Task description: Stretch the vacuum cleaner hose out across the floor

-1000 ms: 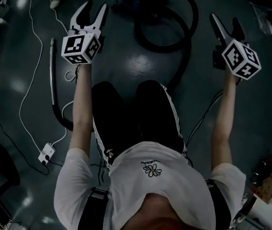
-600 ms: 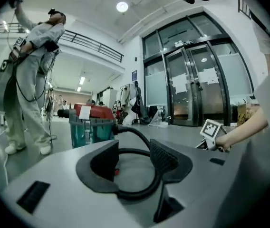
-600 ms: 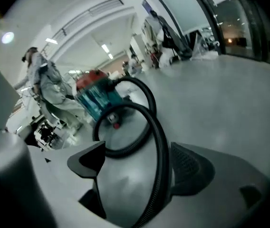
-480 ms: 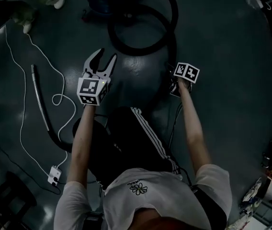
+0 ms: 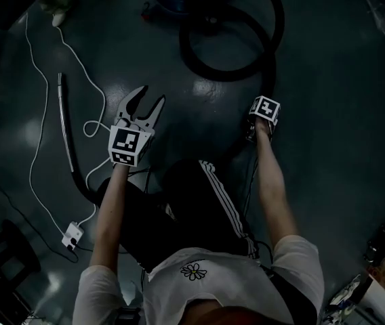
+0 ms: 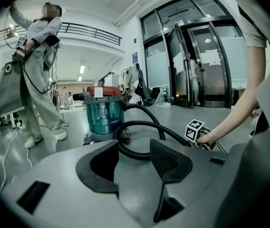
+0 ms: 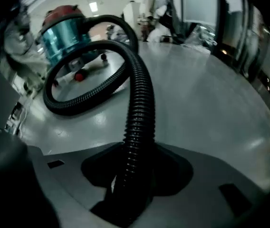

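I see blk ribbed hose (image 7: 137,108), vac (image 6: 104,113) w/ teal tank + red lid, b/w square-pattern marker cube (image 5: 126,145), white cable (image 5: 104,103), blk trousers (image 5: 186,208) w/ white stripes.

White tee (image 5: 233,283) w/ prob. daisy print (image 5: 194,271), blk striped trousers (image 5: 186,198)

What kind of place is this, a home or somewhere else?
Probably the entrance hall of a large office or lab building, not a home: tall glass doors, a railed upper balcony, and a wide glossy floor where a vacuum cleaner stands with its hose.
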`<state>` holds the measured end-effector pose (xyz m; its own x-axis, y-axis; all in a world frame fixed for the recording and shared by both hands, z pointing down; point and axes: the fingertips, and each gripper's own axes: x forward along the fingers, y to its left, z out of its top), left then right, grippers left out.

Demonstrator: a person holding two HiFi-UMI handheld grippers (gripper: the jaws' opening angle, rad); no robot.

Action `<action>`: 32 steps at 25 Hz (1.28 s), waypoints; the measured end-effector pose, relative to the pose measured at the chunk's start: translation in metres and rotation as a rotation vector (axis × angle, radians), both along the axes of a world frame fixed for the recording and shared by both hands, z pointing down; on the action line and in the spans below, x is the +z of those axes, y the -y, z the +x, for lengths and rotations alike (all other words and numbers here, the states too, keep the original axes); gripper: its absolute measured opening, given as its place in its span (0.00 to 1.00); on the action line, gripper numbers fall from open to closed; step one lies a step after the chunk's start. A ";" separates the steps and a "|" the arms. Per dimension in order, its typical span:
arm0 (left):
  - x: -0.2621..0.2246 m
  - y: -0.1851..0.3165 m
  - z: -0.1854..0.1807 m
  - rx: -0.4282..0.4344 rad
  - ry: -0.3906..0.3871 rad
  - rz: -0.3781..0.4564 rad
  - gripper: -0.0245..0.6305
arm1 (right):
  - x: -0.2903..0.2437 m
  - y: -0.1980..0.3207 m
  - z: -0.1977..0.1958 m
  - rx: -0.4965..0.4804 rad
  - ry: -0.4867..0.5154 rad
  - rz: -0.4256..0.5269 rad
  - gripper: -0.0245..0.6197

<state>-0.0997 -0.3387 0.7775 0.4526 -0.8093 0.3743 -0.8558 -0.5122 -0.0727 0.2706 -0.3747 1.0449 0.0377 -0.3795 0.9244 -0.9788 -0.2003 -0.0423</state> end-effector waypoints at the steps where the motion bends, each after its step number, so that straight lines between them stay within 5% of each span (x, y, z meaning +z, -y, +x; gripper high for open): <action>1: 0.002 -0.001 -0.005 -0.006 0.002 -0.005 0.36 | -0.002 0.000 -0.004 -0.031 0.000 -0.004 0.34; 6: -0.003 -0.003 -0.010 0.005 0.023 0.020 0.36 | -0.056 0.003 -0.015 -0.176 -0.038 0.131 0.33; 11: -0.013 -0.009 0.000 0.058 0.075 0.055 0.36 | -0.155 -0.015 -0.002 -0.529 -0.303 0.334 0.33; 16: -0.077 0.013 0.023 0.109 0.076 0.207 0.36 | -0.280 -0.004 -0.022 -0.870 -0.558 0.514 0.33; 25: -0.188 0.036 0.021 0.159 0.185 0.429 0.36 | -0.470 0.035 -0.164 -1.463 -1.081 0.894 0.33; 32: -0.229 0.036 0.002 0.204 0.254 0.489 0.46 | -0.519 0.014 -0.262 -1.735 -1.189 1.129 0.33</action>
<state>-0.0982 -0.3747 0.5486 0.5622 -0.8213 0.0968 -0.6684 -0.5202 -0.5316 0.0090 -0.3882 0.5256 -0.5906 -0.7673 0.2499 0.1644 0.1888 0.9682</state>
